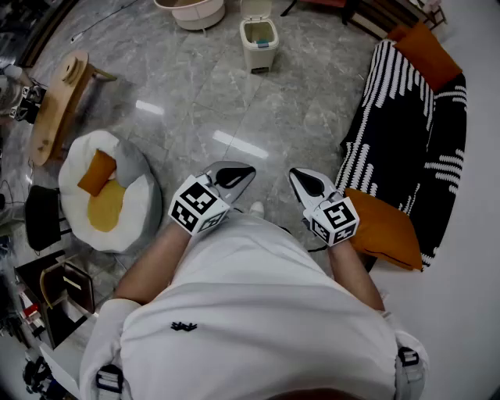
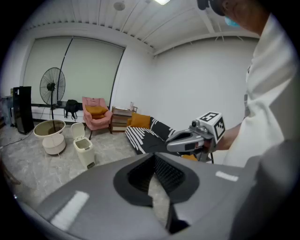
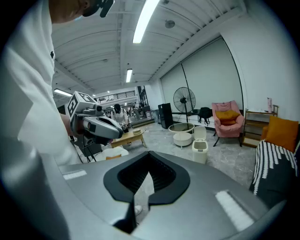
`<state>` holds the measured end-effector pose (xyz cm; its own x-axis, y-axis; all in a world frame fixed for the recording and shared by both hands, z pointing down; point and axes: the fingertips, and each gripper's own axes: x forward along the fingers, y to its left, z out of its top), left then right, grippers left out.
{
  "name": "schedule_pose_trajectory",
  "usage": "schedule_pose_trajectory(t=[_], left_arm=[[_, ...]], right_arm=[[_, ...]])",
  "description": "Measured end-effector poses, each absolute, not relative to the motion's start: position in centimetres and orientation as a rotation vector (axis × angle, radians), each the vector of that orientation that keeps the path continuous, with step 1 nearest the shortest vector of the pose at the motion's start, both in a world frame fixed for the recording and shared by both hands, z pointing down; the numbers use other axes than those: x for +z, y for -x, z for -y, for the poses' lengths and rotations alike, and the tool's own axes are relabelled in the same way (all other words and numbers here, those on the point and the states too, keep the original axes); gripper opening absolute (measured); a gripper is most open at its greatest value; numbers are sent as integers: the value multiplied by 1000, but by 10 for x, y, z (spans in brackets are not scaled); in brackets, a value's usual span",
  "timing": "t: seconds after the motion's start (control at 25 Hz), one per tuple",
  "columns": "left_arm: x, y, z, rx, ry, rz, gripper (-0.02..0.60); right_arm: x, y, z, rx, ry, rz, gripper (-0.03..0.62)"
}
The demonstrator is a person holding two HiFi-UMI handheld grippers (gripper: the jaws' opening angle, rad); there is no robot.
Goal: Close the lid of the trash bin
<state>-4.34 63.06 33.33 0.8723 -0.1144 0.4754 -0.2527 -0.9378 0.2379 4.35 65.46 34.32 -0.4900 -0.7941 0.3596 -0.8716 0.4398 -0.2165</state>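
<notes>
Looking down, head view: a person in a white shirt is standing on the grey marbled floor (image 1: pixel 195 101), holding both tools low in front of the body.
Left gripper, head view: the grey left gripper (image 1: pixel 248 170) with its marker cube is pointing toward the upper right, its jaws pressing together to a point with nothing in them.
Right gripper, head view: the grey right gripper (image 1: pixel 294 173) is pointing toward the upper left, its jaws meeting in the same way, and it is carrying nothing.
Bin, head view: the small cream plastic trash bin (image 1: pixel 258 39) is standing at top centre, well apart from both grippers, with its cream lid (image 1: pixel 255 8) tipping up and back, open.
Surroundings, head view: a white and yellow egg-shaped beanbag (image 1: pixel 109 199) is lying at the left, and a black-and-white striped sofa (image 1: pixel 398 117) is running down the right.
Left gripper view: the left gripper (image 2: pixel 153 157) is showing its black pads touching at the tips. The right gripper (image 2: pixel 169 144) is floating at centre right. The trash bin (image 2: pixel 84 151) is sitting at the left with its lid (image 2: pixel 77 130) raised, near a pink armchair (image 2: pixel 96 112).
Right gripper view: the right gripper (image 3: pixel 149 154) is showing its tips meeting, nothing between them. The left gripper (image 3: pixel 123 132) is floating at the left. The trash bin (image 3: pixel 199 151) is sitting right of centre, its lid (image 3: pixel 200 133) standing upright.
</notes>
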Motion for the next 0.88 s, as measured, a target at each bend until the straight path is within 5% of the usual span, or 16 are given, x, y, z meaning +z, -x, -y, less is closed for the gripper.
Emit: schedule_pose_trajectory(t=[0.4, 0.88], left_arm=[[344, 63, -536, 604, -2728, 346, 57], [336, 87, -309, 591, -2761, 288, 58]], right_arm=[[363, -31, -571, 581, -1404, 2478, 1], [358, -24, -344, 599, -1495, 2344, 37]])
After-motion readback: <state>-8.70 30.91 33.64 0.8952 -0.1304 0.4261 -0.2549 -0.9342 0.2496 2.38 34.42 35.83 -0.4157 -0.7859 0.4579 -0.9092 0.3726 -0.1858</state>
